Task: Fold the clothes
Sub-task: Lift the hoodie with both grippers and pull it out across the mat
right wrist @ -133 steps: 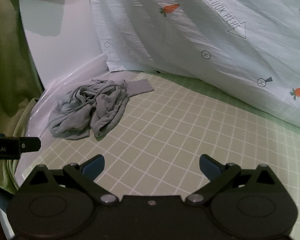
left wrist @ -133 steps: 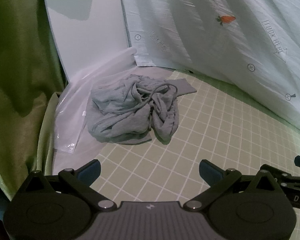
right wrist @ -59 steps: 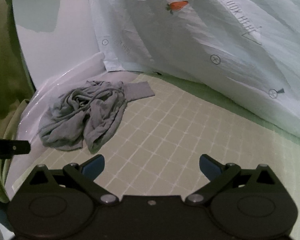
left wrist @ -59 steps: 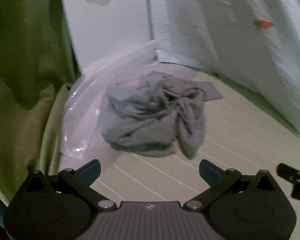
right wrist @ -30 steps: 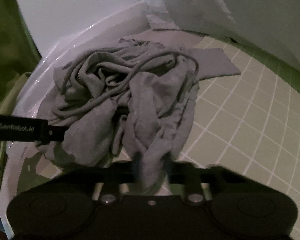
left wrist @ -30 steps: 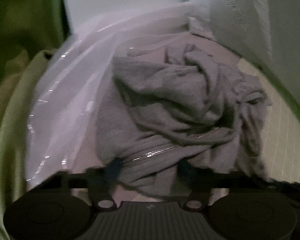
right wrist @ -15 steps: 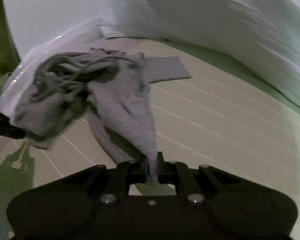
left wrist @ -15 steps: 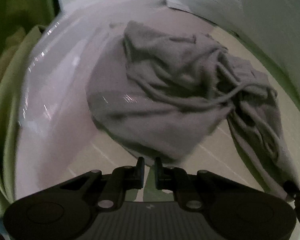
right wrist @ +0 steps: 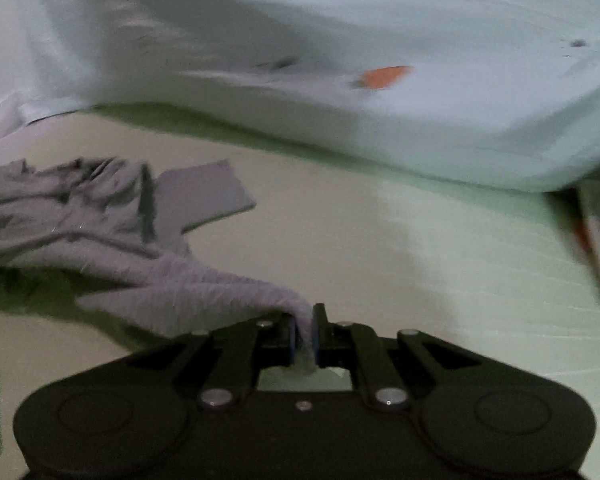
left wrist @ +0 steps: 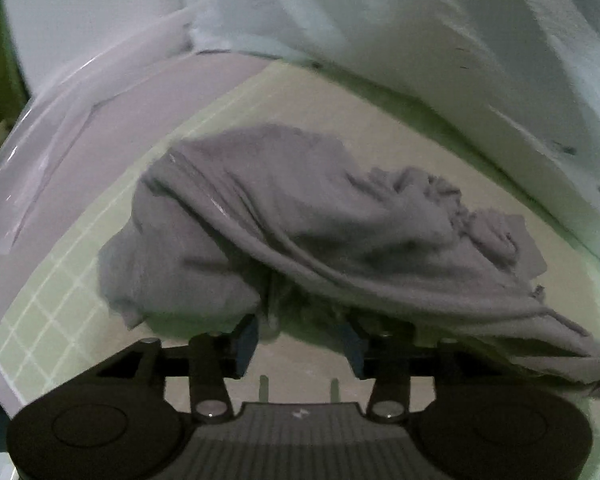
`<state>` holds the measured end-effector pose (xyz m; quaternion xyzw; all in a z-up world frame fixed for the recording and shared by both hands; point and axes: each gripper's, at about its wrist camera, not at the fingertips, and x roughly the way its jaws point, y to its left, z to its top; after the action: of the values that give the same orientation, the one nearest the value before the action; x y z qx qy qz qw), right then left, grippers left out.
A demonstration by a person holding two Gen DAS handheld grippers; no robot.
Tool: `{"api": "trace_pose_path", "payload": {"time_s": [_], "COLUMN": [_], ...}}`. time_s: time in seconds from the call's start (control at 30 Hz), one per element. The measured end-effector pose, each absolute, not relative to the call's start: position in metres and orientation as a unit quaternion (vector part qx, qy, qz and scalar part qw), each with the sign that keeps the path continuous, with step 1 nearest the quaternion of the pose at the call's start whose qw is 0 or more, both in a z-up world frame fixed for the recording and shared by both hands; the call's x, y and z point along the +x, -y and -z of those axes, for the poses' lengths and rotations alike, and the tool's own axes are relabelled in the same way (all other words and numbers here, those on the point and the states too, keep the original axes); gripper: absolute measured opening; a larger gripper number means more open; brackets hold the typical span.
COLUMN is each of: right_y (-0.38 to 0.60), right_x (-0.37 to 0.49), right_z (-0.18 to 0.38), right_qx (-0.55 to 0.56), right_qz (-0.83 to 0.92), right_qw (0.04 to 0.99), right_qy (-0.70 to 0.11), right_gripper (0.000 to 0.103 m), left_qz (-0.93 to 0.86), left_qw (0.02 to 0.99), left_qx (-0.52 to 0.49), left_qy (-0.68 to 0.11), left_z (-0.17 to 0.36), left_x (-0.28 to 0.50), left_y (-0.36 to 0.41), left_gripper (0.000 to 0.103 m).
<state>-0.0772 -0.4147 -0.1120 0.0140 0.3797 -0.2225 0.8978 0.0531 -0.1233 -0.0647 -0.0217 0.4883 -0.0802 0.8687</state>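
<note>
1 grey garment (left wrist: 300,216) lies bunched on the green gridded mat (right wrist: 380,240). The right gripper (right wrist: 304,334) pinches its edge; the left gripper (left wrist: 300,340) gapes, holding nothing.

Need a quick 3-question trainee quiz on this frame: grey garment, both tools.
1. True or false: the right tool is shut on a corner of the grey garment.
2. The left tool is: A) open, B) clamped on the plastic bag, C) out of view.
3. Fill in: the garment lies on a green ____ mat.

Key: 1 true; 2 A; 3 checked.
</note>
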Motion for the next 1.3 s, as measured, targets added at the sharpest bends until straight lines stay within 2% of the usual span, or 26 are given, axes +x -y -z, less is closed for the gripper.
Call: {"api": "trace_pose_path", "payload": {"time_s": [0.17, 0.23, 0.37, 0.47, 0.53, 0.6, 0.73, 1.0, 1.07, 1.1, 1.13, 1.2, 1.23, 1.3], "right_y": [0.506, 0.537, 0.594, 0.62, 0.616, 0.604, 0.577, 0.556, 0.553, 0.552, 0.55, 0.545, 0.542, 0.535], "right_x": [-0.091, -0.096, -0.107, -0.104, -0.11, -0.12, -0.14, -0.137, -0.133, -0.132, -0.131, -0.129, -0.129, -0.131], "right_z": [0.089, 0.079, 0.061, 0.084, 0.103, 0.118, 0.143, 0.153, 0.155, 0.154, 0.153, 0.152, 0.151, 0.148], "right_qx": [-0.022, -0.008, 0.03, 0.102, 0.145, 0.178, 0.223, 0.229, 0.219, 0.216, 0.213, 0.209, 0.208, 0.21], "right_qz": [0.297, 0.339, 0.421, 0.45, 0.457, 0.46, 0.462, 0.457, 0.451, 0.447, 0.442, 0.434, 0.43, 0.422], "right_qw": [0.896, 0.891, 0.872, 0.839, 0.822, 0.811, 0.784, 0.762, 0.767, 0.77, 0.774, 0.779, 0.781, 0.787], "right_qy": [-0.328, -0.302, -0.25, -0.288, -0.308, -0.315, -0.349, -0.398, -0.4, -0.4, -0.401, -0.401, -0.401, -0.398], "right_gripper": [0.008, 0.008, 0.009, 0.017, 0.04, 0.05, 0.055, 0.058, 0.06, 0.061, 0.061, 0.061, 0.061, 0.061], "left_qz": [0.1, 0.105, 0.107, 0.106, 0.112, 0.131, 0.171, 0.238, 0.251, 0.244, 0.24, 0.247, 0.242, 0.225], "left_qw": [0.87, 0.869, 0.867, 0.858, 0.85, 0.843, 0.83, 0.8, 0.792, 0.795, 0.799, 0.793, 0.795, 0.806], "left_qx": [0.001, 0.008, 0.023, 0.019, 0.024, 0.042, 0.056, 0.032, 0.032, 0.035, 0.043, 0.029, 0.024, 0.013], "left_qy": [-0.483, -0.484, -0.487, -0.503, -0.515, -0.52, -0.527, -0.55, -0.555, -0.554, -0.55, -0.556, -0.556, -0.548], "left_z": [0.064, 0.066, 0.074, 0.078, 0.086, 0.093, 0.111, 0.133, 0.137, 0.138, 0.137, 0.137, 0.136, 0.129], "left_x": [0.057, 0.064, 0.09, 0.109, 0.125, 0.137, 0.161, 0.177, 0.177, 0.174, 0.172, 0.17, 0.169, 0.168], "left_y": [0.167, 0.18, 0.199, 0.209, 0.218, 0.231, 0.257, 0.304, 0.315, 0.318, 0.32, 0.32, 0.319, 0.308], "left_gripper": [0.057, 0.063, 0.066, 0.069, 0.073, 0.075, 0.08, 0.08, 0.068, 0.059, 0.043, 0.028, 0.022, 0.018]}}
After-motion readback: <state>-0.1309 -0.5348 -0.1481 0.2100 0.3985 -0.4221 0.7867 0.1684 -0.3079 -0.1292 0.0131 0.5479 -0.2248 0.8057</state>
